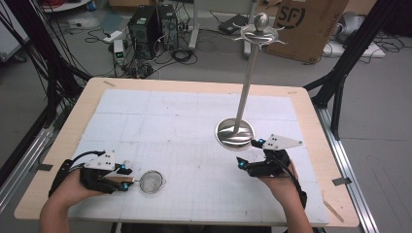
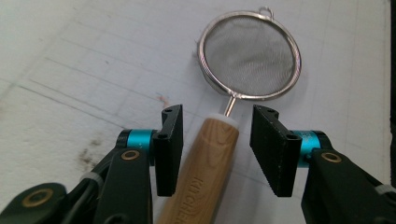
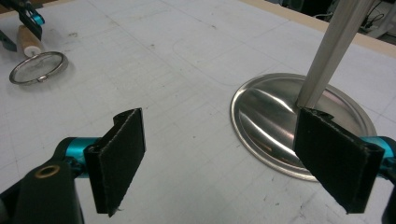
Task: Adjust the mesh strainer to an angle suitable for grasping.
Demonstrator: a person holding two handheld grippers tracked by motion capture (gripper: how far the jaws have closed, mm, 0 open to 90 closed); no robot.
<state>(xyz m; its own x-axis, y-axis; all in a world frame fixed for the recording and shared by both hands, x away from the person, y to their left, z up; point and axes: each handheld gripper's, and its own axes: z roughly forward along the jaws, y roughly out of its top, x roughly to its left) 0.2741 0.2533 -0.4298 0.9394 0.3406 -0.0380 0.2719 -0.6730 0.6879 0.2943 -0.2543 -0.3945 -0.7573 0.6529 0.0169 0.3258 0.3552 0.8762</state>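
High view: a person's two hands hold grippers over a white mat (image 1: 160, 116). The left gripper (image 1: 127, 178) lies low at the near left, with a strainer (image 1: 152, 181) touching its tip. The right gripper (image 1: 248, 154) rests at the near right, just beside the base of a tall metal stand (image 1: 235, 134).

Left gripper view: the jaws stand apart on either side of the strainer's wooden handle (image 2: 208, 163), neither pad pressing it; the mesh bowl (image 2: 250, 57) lies just ahead on the mat. This looks like letting go of the strainer, or lining up to take it.

Right gripper view: the jaws gape wide, holding nothing, with the stand's base just ahead to the right. A lift next would need the left jaws to clamp the handle first
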